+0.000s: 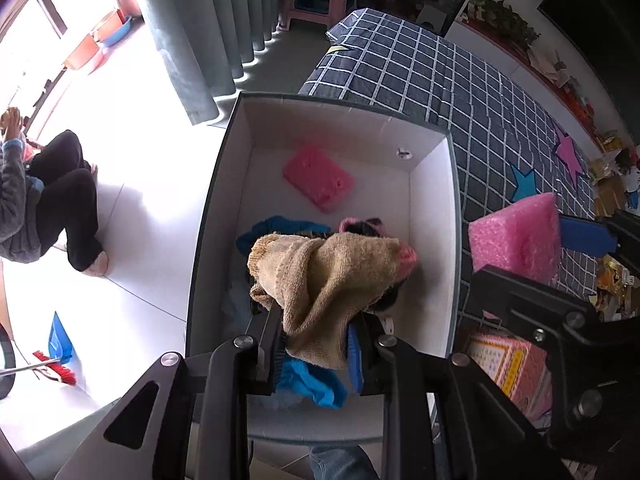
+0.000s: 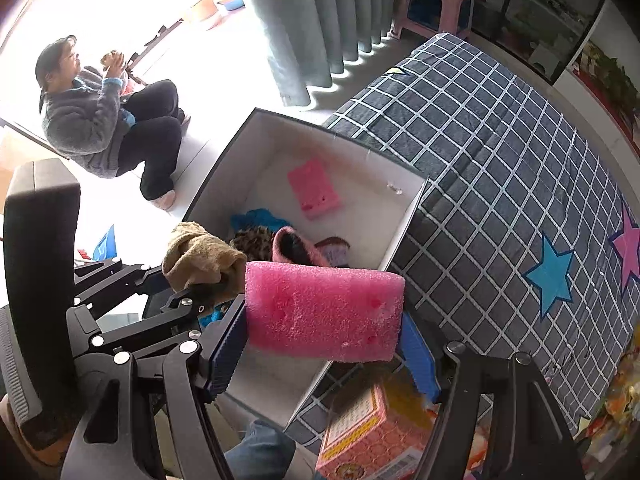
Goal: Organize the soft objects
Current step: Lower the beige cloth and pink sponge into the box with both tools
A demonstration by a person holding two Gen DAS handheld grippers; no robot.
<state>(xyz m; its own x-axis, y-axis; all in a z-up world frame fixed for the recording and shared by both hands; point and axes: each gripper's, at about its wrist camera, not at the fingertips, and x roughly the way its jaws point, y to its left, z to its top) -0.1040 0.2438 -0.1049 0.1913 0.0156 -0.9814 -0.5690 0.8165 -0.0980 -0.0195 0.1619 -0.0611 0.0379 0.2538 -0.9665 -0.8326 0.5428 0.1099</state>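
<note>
Left gripper [image 1: 316,344] has its jaws clamped on a tan knit sock [image 1: 324,276], held right over the white box [image 1: 432,216]. Right gripper [image 2: 324,344] squeezes a pink foam block [image 2: 320,312] just above the box's near corner. Another pink foam piece [image 1: 318,178] lies inside the box, beside the blue cloth [image 1: 276,228].

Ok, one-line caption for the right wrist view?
Right hand-held gripper holds pink foam block beside the white box of soft items.

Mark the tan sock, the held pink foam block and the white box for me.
tan sock [image 1: 324,276]: left wrist view, its bunched middle.
held pink foam block [image 2: 324,316]: right wrist view, front face.
white box [image 1: 430,240]: left wrist view, right inner wall.
</note>
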